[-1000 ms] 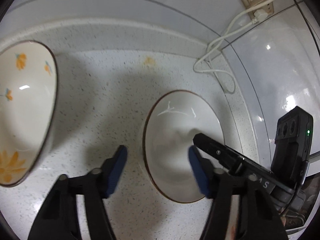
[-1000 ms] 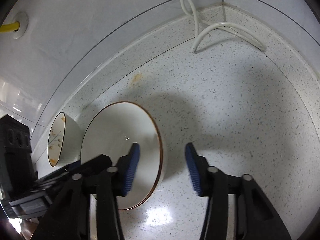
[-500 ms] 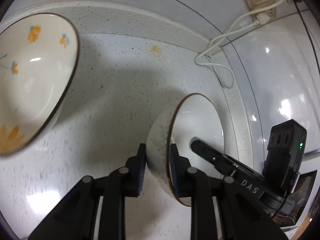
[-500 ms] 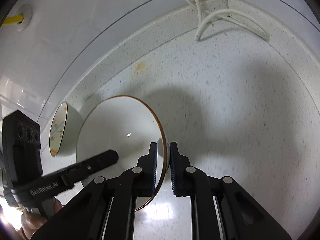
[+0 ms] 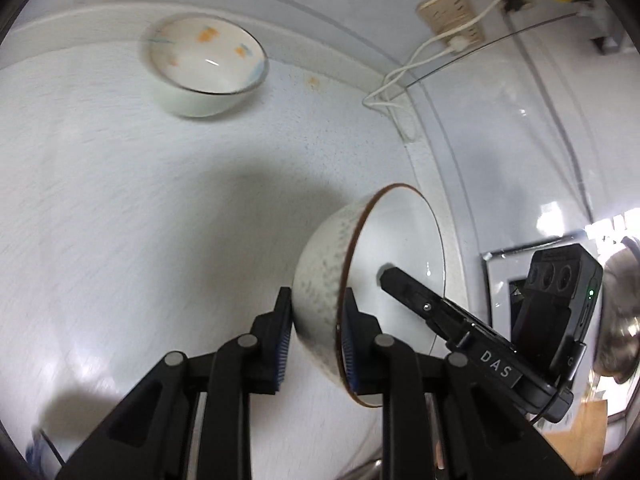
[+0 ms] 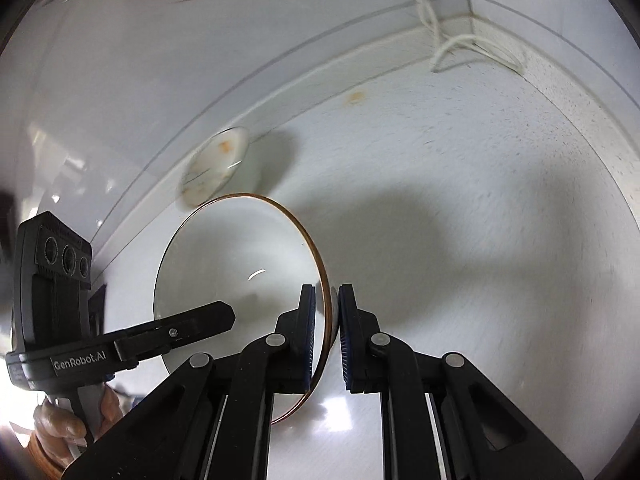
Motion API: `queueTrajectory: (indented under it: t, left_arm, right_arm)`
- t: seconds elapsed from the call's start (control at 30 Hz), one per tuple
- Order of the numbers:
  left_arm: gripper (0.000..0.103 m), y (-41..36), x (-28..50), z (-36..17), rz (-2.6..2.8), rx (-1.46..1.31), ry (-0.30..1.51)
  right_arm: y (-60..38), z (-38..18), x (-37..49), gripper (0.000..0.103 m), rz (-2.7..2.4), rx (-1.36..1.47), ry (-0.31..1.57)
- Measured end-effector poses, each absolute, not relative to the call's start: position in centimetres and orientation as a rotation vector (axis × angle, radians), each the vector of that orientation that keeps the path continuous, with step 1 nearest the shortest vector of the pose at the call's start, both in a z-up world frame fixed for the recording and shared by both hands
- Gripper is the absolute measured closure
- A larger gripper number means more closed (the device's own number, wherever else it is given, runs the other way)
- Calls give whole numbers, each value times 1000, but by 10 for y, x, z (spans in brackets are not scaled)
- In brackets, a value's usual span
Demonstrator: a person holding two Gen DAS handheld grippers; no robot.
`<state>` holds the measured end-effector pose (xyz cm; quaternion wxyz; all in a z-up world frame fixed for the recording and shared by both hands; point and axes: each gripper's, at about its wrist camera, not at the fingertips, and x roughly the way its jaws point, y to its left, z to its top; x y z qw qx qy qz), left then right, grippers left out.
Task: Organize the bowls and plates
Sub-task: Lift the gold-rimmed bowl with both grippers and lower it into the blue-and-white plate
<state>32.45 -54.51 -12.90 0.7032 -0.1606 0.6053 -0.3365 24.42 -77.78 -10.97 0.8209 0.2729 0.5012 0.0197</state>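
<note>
1. Left gripper (image 5: 314, 334) is clamped on the near wall of the brown-rimmed bowl (image 5: 396, 264), 1 blue pad inside the rim and 1 outside on the speckled wall.
2. Right gripper (image 6: 327, 334) pinches the opposite side of that same bowl (image 6: 236, 276), the rim sandwiched between its 2 pads.
3. So both tools grip the 1 bowl, and it sits tipped, its mouth turned sideways; contact with the speckled countertop (image 5: 160, 240) is hard to judge.
4. Each camera catches the other tool's finger reaching across the white bowl interior.
5. Over by the back wall, the flowered bowl (image 5: 206, 66) stands on the counter, well apart from the held one; it shows blurred in both views (image 6: 216, 166).
6. A white cable (image 5: 404, 84) drops from the wall socket (image 5: 452, 16) into the corner.
7. A small orange stain (image 6: 355, 97) marks the counter near the backsplash.
</note>
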Motion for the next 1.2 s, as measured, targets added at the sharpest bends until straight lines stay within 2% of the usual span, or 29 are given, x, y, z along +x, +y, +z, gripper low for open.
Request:
queueTrajectory:
  t: [0.3,0.5,0.83,1.2]
  left_arm:
    - [81,-393,230,-92,-653,-451,1290]
    - [81,-316,186,-122,-544,-538,1308]
    - [82,-300,177,-191,-428,-601,1360]
    - [84,-316,183,-193,-414,-482,1332]
  right_arm:
    - [-644,-57,174,92,237,462,1070]
    - [-575,-82,155,92,359,395,1172]
    - [-546,-143,160,92,371,357,1339]
    - [-538,-148,167,92,361,320,1334]
